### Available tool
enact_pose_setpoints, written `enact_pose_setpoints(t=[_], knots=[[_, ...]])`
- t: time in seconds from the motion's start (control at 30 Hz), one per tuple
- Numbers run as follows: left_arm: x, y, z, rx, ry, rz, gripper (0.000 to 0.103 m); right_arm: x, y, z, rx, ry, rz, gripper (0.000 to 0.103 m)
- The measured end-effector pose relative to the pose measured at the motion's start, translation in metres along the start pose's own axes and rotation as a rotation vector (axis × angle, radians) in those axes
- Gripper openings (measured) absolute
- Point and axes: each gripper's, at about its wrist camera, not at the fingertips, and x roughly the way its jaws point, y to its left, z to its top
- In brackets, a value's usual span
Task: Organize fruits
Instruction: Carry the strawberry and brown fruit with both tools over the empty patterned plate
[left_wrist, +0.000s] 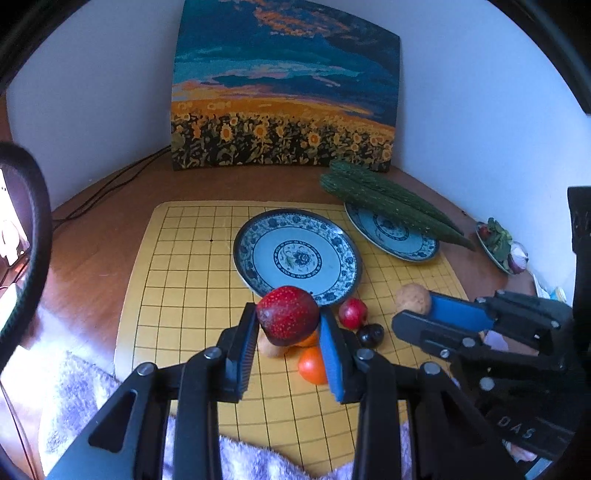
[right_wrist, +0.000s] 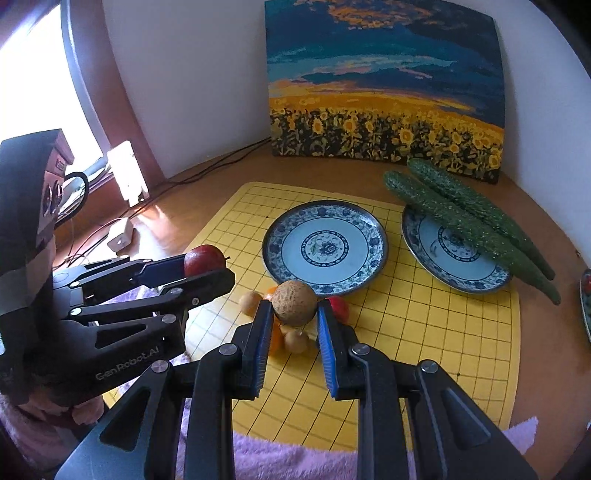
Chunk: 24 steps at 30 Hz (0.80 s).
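While the left gripper (left_wrist: 288, 321) clamps a speckled dark-red plum (left_wrist: 287, 315) above the yellow grid mat (left_wrist: 184, 280), the right gripper (right_wrist: 291, 314) pinches a rough tan round fruit (right_wrist: 294, 302). Both hover at six o'clock of the empty blue-and-white patterned plate (left_wrist: 255, 273), half-hiding the loose orange fruits (left_wrist: 312, 365) beneath.

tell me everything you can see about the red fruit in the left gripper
The red fruit is a rounded, apple-like piece with deep red skin flecked with pale speckles, darker toward its underside; the right wrist view shows a thin stem. It is gripped between the two blue pads of the left gripper, lifted above the yellow grid mat and the loose fruits below, just short of the empty blue-and-white plate. Nothing but the pads touches it.
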Motion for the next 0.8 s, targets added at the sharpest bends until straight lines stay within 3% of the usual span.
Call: enact_pose_setpoints(t=[0.8], knots=[[0.053, 0.000, 0.031, -0.003, 0.053, 0.015, 0.034, 0.055, -0.029, 0.022, 0.015, 0.038, -0.015, 0.025]])
